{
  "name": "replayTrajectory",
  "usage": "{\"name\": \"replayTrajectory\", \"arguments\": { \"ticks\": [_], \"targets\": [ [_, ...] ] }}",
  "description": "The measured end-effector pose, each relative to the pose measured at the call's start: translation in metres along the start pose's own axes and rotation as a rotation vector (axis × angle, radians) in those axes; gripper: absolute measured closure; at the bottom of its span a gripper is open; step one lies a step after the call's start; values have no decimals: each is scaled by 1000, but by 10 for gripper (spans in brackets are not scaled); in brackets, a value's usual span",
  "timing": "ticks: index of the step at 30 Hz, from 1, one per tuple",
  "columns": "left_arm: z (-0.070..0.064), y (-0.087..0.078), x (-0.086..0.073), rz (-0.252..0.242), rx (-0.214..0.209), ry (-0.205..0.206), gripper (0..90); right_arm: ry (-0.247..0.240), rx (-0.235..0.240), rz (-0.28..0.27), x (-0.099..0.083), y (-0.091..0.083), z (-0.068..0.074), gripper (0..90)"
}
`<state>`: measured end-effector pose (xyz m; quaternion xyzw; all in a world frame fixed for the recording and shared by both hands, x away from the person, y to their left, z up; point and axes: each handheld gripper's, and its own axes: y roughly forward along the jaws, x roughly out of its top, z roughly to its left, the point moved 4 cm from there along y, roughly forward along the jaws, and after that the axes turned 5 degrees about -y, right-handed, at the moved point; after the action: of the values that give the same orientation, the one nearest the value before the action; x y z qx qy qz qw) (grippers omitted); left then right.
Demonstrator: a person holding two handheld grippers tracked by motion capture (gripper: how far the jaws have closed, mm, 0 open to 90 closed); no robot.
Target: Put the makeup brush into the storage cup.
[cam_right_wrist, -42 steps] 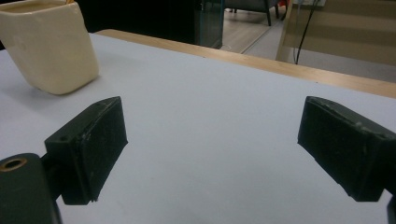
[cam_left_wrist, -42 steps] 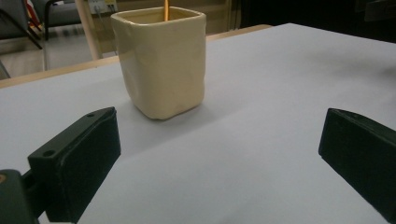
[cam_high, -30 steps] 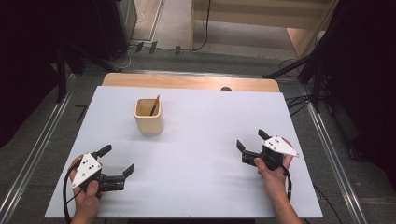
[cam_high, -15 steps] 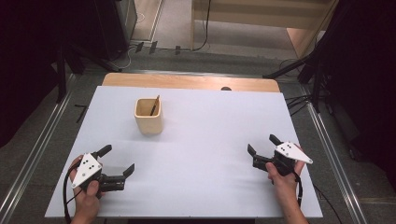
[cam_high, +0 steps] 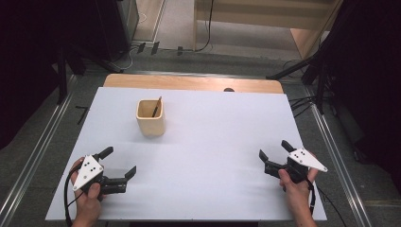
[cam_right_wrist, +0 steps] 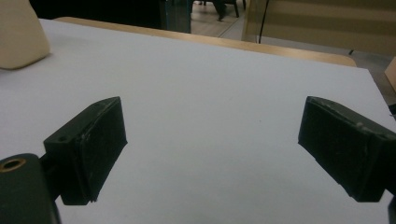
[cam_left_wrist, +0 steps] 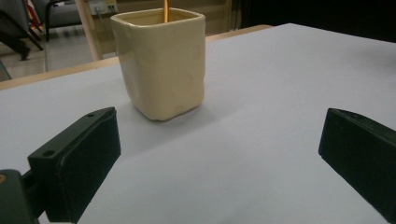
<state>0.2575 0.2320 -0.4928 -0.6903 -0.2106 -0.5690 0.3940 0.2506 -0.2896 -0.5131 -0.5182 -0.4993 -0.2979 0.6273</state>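
A cream square cup (cam_high: 151, 118) stands upright on the white table (cam_high: 213, 123), left of centre, with a thin dark pencil (cam_high: 156, 107) leaning inside it. My left gripper (cam_high: 120, 161) rests near the front left corner, open and holding nothing, pointing toward the cup. In the left gripper view the cup (cam_left_wrist: 161, 65) stands just beyond the spread jaws of the left gripper (cam_left_wrist: 219, 140), and the pencil (cam_left_wrist: 165, 4) pokes out of its top. My right gripper (cam_high: 273, 148) sits near the front right, open with nothing in it. In the right gripper view the right gripper (cam_right_wrist: 212, 135) faces bare table, with the cup (cam_right_wrist: 18, 37) far left.
A wooden strip (cam_high: 189, 82) runs along the table's far edge, with a small dark knob (cam_high: 229, 89) on it. Metal rails (cam_high: 331, 142) flank the table on the floor. Cables and stands lie beyond the far side.
My right gripper has drawn back to the right and toward the table's near edge, still open. The left gripper, cup and pencil have stayed put.
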Motion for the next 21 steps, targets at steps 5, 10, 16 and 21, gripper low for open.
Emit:
{"name": "replayTrajectory", "arguments": {
  "ticks": [5, 10, 16, 21],
  "targets": [
    [0, 0, 0, -1, 0, 0, 0, 4, -4, 3, -4, -8, -5, 82],
    [0, 0, 0, -1, 0, 4, 0, 6, -8, -3, -6, -15, -10, 82],
    [0, 0, 0, -1, -2, 3, 0, -9, -27, -11, -5, -19, -13, 82],
    [0, 0, 1, -2, -3, 4, 0, 9, -27, -11, -6, -16, -15, 82]
  ]
}}
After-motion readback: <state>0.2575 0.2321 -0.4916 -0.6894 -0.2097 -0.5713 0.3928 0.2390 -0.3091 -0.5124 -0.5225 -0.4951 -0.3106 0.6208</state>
